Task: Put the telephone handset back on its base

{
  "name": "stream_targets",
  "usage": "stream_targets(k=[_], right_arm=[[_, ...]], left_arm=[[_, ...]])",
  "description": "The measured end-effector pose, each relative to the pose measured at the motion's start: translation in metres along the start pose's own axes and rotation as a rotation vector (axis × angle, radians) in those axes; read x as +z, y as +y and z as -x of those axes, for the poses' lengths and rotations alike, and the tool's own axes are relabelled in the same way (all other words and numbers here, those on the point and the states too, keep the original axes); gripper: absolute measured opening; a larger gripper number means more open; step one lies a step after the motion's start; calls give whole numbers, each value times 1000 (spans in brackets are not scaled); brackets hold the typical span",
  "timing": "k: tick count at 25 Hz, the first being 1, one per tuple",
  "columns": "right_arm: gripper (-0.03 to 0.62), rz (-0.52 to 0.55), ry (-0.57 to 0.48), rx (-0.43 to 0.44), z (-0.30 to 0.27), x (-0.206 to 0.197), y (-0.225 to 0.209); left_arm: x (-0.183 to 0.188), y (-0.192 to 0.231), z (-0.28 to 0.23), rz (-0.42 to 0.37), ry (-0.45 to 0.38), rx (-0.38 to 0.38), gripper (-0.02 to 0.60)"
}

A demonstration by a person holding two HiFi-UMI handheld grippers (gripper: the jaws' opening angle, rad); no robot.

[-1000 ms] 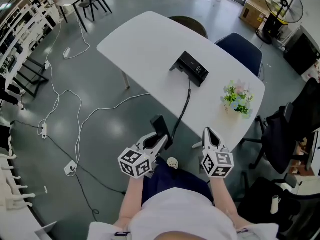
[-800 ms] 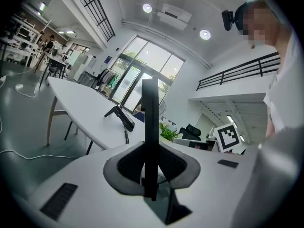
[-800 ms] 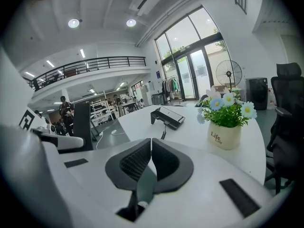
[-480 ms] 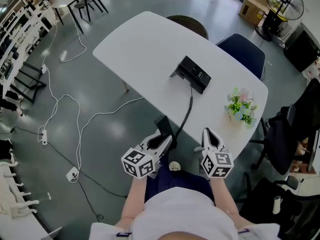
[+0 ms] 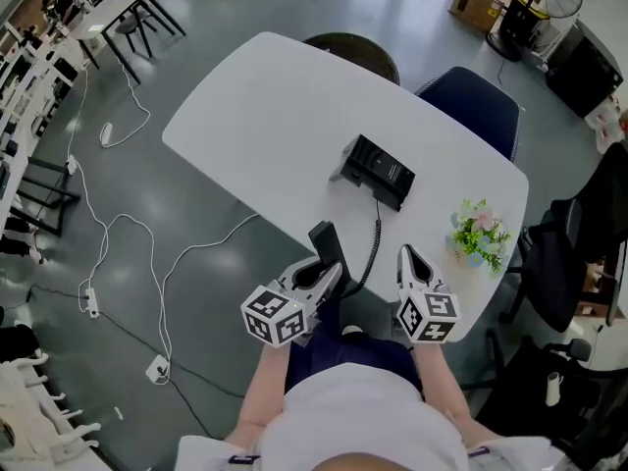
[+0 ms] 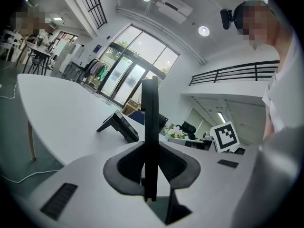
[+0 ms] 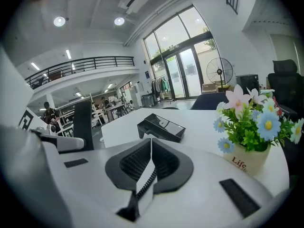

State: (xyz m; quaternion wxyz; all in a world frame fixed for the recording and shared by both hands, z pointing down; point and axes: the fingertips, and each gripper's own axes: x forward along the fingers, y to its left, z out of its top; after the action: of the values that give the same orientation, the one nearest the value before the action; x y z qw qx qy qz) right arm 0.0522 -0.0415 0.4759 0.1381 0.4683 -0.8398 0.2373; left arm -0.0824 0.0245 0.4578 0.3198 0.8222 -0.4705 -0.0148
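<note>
Telephone handset [image 5: 325,245] sits clamped upright in the left hand-held gripper [image 5: 324,269], at the counter's [image 5: 257,116] near edge. The right hand-held gripper [image 5: 407,257] is pinched closed and empty. Looks like the carry step. The base [image 5: 378,171] sits at 1 o'clock, so next the handset needs lining up over it.

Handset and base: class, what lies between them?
The head view shows the coiled cord stretching from the base to the handset over bare white table.

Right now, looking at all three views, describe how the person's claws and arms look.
Both the left claw and right claw are pale grey shells tapering to a point, with dark ribbed pads inside. Each carries a cube of black-and-white square markers. The person wears a white short-sleeved top.
</note>
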Motion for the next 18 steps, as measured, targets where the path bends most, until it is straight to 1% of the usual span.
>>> stream_targets(k=[11, 18], right_arm=[[34, -48, 10, -96, -45, 21, -1], [34, -91, -5, -160, -64, 27, 0]], left_arm=[[37, 43, -36, -4, 72, -96, 83], [53, 65, -52, -13, 125, -157, 83]])
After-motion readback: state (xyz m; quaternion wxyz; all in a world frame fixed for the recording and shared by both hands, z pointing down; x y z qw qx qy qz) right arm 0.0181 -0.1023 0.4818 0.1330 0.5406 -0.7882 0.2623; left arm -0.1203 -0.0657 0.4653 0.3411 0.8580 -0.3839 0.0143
